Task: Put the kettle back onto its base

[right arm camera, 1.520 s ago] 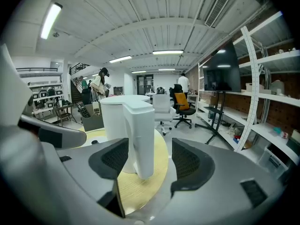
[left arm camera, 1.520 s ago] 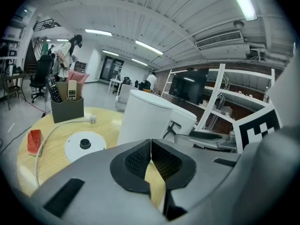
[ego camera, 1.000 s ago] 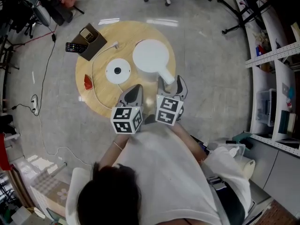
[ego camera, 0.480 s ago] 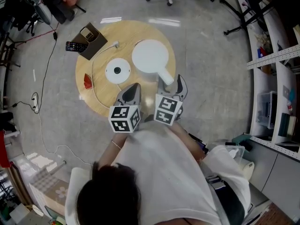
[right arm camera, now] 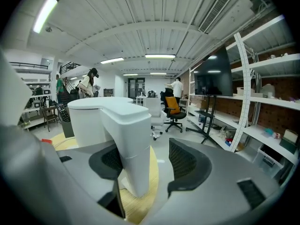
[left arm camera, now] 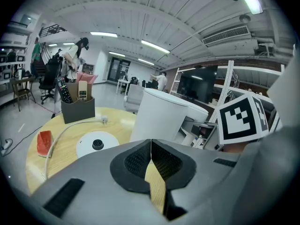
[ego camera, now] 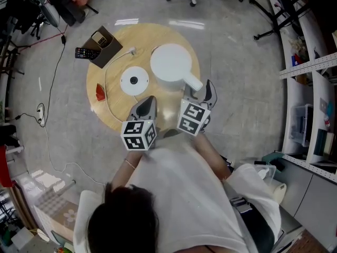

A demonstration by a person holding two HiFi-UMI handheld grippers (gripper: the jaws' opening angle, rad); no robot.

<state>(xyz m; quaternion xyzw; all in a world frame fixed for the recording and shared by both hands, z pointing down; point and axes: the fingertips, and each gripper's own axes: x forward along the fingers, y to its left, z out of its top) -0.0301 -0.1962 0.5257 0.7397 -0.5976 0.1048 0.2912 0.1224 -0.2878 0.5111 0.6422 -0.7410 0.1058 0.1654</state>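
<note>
My right hand-held gripper [ego camera: 200, 90] is open around the handle [ego camera: 192, 82] of the kettle [ego camera: 169, 62] mid-frame; my left hand-held gripper [ego camera: 149, 101] is closed, empty.

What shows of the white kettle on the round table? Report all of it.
The white, matte plastic-looking kettle has a cylindrical body, a flat top and a thick handle pointing toward the person. It stands upright on the round wooden table, beside its round white base, not on it. The right claw straddles the handle with its jaws apart, not clamped.
</note>
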